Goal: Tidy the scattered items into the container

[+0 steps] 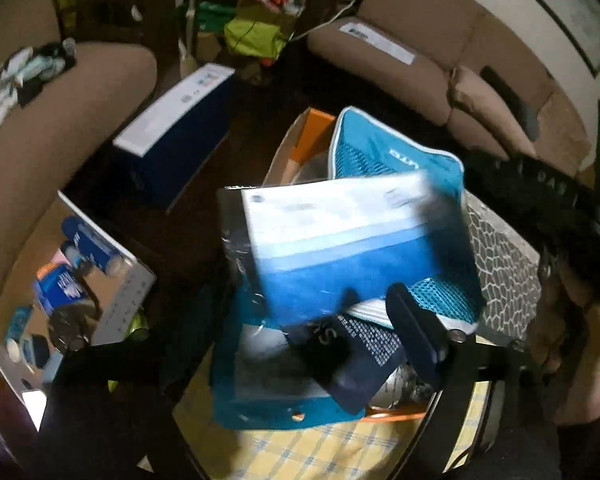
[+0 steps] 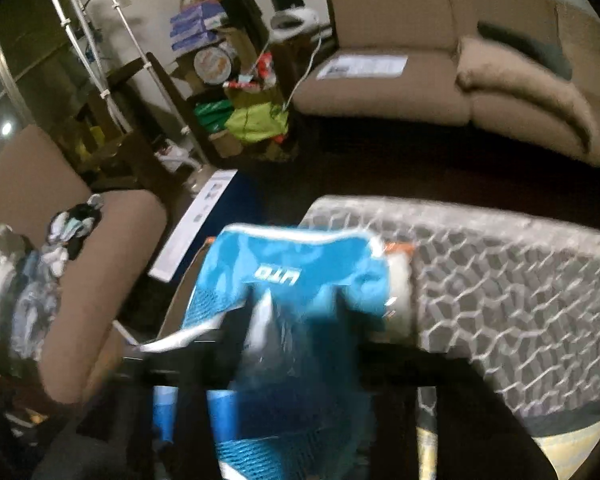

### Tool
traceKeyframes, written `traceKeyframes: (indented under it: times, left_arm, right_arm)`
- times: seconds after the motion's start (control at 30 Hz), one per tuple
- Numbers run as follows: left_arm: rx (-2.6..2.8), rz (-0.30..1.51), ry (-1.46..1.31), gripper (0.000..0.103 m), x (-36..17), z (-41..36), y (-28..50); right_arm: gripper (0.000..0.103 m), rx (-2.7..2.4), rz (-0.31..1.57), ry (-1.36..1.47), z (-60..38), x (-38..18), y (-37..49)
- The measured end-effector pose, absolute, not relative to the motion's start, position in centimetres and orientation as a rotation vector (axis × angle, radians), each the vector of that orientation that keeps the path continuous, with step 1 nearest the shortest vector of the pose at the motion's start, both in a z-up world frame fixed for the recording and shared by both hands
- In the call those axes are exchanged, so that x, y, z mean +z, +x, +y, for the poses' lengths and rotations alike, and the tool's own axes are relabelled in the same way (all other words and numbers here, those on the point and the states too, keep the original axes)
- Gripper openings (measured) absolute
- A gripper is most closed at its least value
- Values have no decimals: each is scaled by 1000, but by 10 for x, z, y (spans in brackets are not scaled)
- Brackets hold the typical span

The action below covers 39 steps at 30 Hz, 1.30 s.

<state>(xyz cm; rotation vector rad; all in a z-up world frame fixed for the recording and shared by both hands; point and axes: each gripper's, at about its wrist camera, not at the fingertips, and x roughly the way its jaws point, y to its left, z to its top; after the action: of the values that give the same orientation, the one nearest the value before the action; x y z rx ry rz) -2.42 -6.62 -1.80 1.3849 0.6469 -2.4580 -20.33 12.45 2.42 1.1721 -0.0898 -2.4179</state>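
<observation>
An orange-rimmed box (image 1: 316,136) stands on a yellow checked cloth (image 1: 300,452). A blue and white packet in clear wrap (image 1: 352,248) lies blurred on top of its contents, between the wide-apart fingers of my open left gripper (image 1: 260,352). Under it lie a dark blue sachet (image 1: 364,364) and a teal mesh pouch (image 1: 380,148). In the right wrist view the teal pouch (image 2: 300,276) hangs blurred over the box corner (image 2: 400,248), loose between the parted fingers of my right gripper (image 2: 324,420).
A grey patterned cushion (image 2: 500,300) lies right of the box. A cardboard box of bottles (image 1: 72,280) sits at the left, and a long blue and white carton (image 1: 180,120) lies on the dark floor. Brown sofas (image 2: 380,92) and piled clutter (image 2: 252,120) ring the room.
</observation>
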Motion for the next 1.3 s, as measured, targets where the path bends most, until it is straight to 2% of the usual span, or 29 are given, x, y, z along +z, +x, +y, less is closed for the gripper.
traceKeyframes:
  times: [0.1,0.23,0.33,0.47,0.7,0.8,0.9,1.0,1.1,1.2,1.3]
  left_arm:
    - [-2450,624,1383,94,-10,-62,-15]
    - [-2493,559,1351,96,1,-51,0]
    - [-2530,480,1286,101,13,-41,9]
    - [-2564,411,1187,102,29,-31,17]
    - [-2607,412,1200,102,34,-20,20]
    - [-2614,409,1217,102,33,-15,21]
    - [-2627,399,1215,102,35,-10,23]
    - [-2642,387,1218,102,36,-6,25]
    - [-2652,402,1222,102,37,-6,29]
    - [-2658,407,1210,102,38,-6,30]
    - [-2652,401,1206,102,37,-6,27]
  right_arm:
    - [59,-2521,-1,1104,131,44,-190]
    - [60,-2553,35,1029,148,64,-161]
    - [66,-2557,25,984,168,74,-128]
    - [76,-2557,15,986,193,82,-87]
    - [94,-2517,-64,1089,228,85,-29]
    - [96,-2548,-66,1186,233,75,-15]
    - [96,-2680,44,1283,232,63,-6]
    - [102,-2810,212,1301,220,59,-4]
    - [102,-2853,408,1307,206,59,-7]
    - [102,-2905,294,1125,210,69,10]
    - [102,-2798,167,1089,215,76,15]
